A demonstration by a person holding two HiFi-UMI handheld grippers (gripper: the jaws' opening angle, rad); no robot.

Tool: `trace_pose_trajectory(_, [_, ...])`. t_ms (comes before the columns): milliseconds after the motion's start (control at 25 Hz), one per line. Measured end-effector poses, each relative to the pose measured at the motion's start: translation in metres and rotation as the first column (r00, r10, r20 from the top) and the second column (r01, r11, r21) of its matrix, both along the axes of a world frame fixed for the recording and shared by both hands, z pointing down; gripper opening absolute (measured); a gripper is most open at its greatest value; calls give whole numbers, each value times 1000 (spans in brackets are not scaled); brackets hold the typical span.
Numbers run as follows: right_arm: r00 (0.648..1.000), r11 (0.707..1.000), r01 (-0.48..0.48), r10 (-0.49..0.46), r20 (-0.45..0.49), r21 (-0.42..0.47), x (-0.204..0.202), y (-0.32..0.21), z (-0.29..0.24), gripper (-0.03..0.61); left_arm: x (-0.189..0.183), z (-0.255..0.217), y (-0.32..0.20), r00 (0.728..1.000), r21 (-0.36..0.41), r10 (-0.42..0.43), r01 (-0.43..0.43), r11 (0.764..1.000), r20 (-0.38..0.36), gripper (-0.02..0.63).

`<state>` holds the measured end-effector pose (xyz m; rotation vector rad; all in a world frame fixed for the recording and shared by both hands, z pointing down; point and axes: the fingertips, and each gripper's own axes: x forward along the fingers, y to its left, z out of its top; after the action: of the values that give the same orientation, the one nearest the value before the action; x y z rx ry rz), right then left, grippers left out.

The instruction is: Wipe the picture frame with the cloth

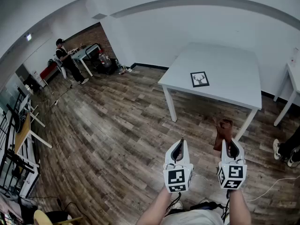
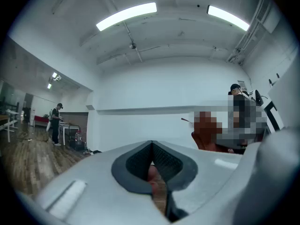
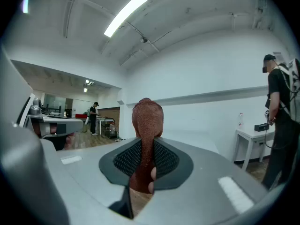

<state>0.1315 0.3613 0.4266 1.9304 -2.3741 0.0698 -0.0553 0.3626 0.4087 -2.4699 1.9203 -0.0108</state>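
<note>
A small black picture frame (image 1: 200,78) lies flat on the white table (image 1: 234,86) ahead of me, well beyond both grippers. My right gripper (image 1: 228,143) is shut on a reddish-brown cloth (image 1: 223,134), which sticks up past its jaws; in the right gripper view the cloth (image 3: 146,125) rises between the black pads. My left gripper (image 1: 177,146) is held beside it over the wooden floor, shut with nothing in its jaws (image 2: 153,161). Both are held in the air, away from the table.
A second white table (image 1: 294,81) stands at the far right edge. A person (image 1: 68,62) stands by a desk far back left; another person's shoes (image 1: 283,151) are at the right. Railings and furniture line the left side.
</note>
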Motion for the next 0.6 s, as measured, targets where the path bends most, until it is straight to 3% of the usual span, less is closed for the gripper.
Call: trace_pose_trajectory(600, [999, 1000, 24, -24, 27, 0, 40, -9, 11, 89, 47, 6, -5, 1000, -21, -11, 11, 1000, 5, 0])
